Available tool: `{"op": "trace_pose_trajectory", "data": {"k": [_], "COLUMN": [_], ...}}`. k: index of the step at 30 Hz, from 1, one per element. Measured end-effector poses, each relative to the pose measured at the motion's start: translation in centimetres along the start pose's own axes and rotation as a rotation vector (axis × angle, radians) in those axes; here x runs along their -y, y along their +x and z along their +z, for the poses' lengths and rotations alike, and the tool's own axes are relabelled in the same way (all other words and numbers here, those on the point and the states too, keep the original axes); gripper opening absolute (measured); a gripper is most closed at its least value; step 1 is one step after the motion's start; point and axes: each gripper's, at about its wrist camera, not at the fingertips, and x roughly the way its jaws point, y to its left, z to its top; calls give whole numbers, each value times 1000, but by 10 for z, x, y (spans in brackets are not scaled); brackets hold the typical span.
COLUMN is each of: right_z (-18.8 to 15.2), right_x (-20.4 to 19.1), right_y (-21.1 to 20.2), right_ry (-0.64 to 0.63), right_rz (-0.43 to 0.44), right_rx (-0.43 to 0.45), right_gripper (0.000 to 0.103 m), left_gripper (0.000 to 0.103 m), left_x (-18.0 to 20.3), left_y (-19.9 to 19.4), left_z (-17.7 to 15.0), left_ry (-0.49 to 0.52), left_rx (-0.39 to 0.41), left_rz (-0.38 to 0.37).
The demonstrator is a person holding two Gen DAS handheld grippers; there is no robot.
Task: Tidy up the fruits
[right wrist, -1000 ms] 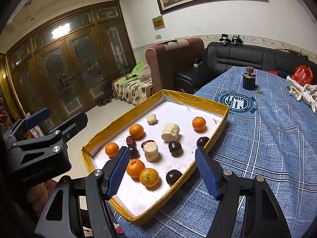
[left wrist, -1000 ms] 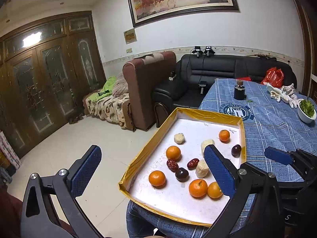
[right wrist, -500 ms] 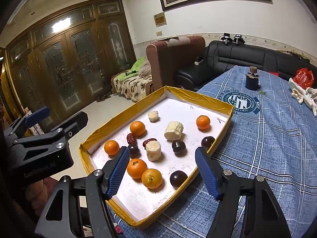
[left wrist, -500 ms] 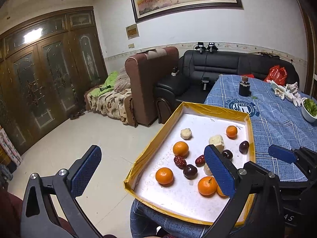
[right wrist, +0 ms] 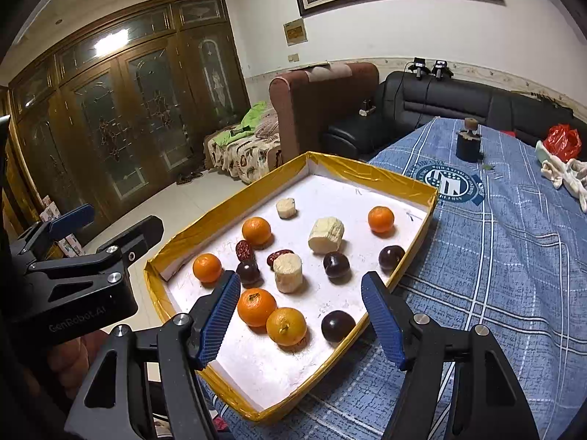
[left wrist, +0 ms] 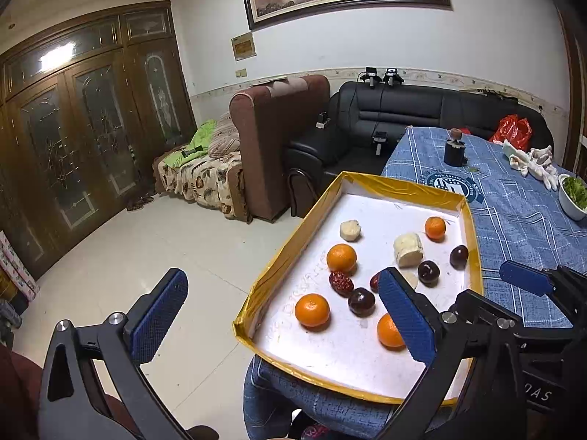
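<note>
A shallow tray (right wrist: 227,216) with a yellow rim and a white floor lies on the table's left side. Scattered in it are several oranges (right wrist: 256,306), dark plums (right wrist: 337,325), two red dates (right wrist: 244,250) and three pale cut chunks (right wrist: 325,234). My right gripper (right wrist: 301,317) hovers open over the tray's near end; two oranges and a plum show between its blue pads, untouched. My left gripper (left wrist: 282,315) is open and empty. Its left finger is over the floor. Its right finger (left wrist: 403,315) is in front of the tray (left wrist: 282,267) and hides part of an orange (left wrist: 387,330).
A blue checked tablecloth (right wrist: 495,275) covers the table. Farther back stand a small black pot (right wrist: 467,145), a white cloth (left wrist: 532,161), a red bag (right wrist: 561,141) and a white bowl of greens (left wrist: 572,198). Tiled floor (left wrist: 146,242) drops away left of the tray.
In the left wrist view the tray has drifted slightly right and looks a little nearer. The fruits lie as before. The right wrist view has barely changed, and both grippers stay open.
</note>
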Motion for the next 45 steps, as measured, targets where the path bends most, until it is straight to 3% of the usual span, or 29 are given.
{"op": "trace_pose_trajectory", "data": {"k": [45], "right_z": [-1], "right_x": [7], "right_y": [-1], "right_ry": [47], "right_rz": [3], "right_rx": [9], "right_gripper": [70], "left_gripper": [103], "left_x": [-3], "left_y": [7], "left_z": [-11], "left_ry": [15], "left_rx": [-54], "left_rz": [-34]}}
